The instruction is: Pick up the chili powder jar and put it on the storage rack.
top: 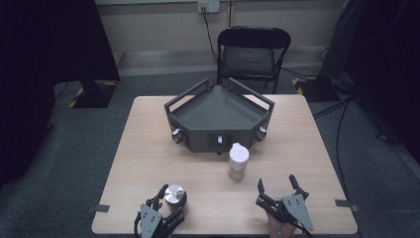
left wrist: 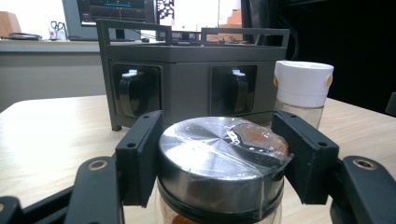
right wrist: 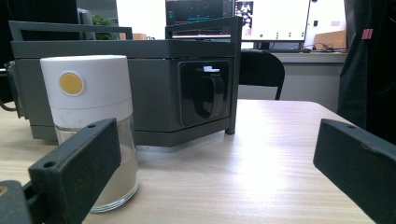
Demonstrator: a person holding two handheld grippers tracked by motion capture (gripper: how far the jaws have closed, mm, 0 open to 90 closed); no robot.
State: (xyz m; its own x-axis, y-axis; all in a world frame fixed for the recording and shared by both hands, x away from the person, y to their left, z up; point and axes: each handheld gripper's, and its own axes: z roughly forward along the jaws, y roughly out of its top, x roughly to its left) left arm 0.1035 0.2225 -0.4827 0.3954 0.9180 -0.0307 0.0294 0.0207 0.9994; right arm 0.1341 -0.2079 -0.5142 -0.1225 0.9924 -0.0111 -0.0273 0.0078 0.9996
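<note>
The bench (top: 148,148) is the largest thing, a pale wood-grain top with rounded corners that spans the middle of the high view. On it, just above the frame's centre, sits a dark grey tray (top: 218,116) with five sides, matte walls, raised rails along the back and round knobs set into its front faces; the left gripper view shows two of those knobs in square recesses.

At the lower left of the high view stands the jar (left wrist: 219,168), upright with its long axis vertical: clear glass body, round brushed-metal lid under crinkled plastic film, a rust-coloured patch near the lid's right edge that the close view makes plain. The left hand-held gripper (top: 166,201) is clamped on this jar, its black pads pressed to both sides of the lid.

Right of centre, just in front of the tray, stands a shaker (right wrist: 88,140), a clear cylinder with a smooth white cap bearing a yellow dot.

At lower right, the right hand-held gripper (top: 276,186) rests with jaws wide apart, holding nothing.
</note>
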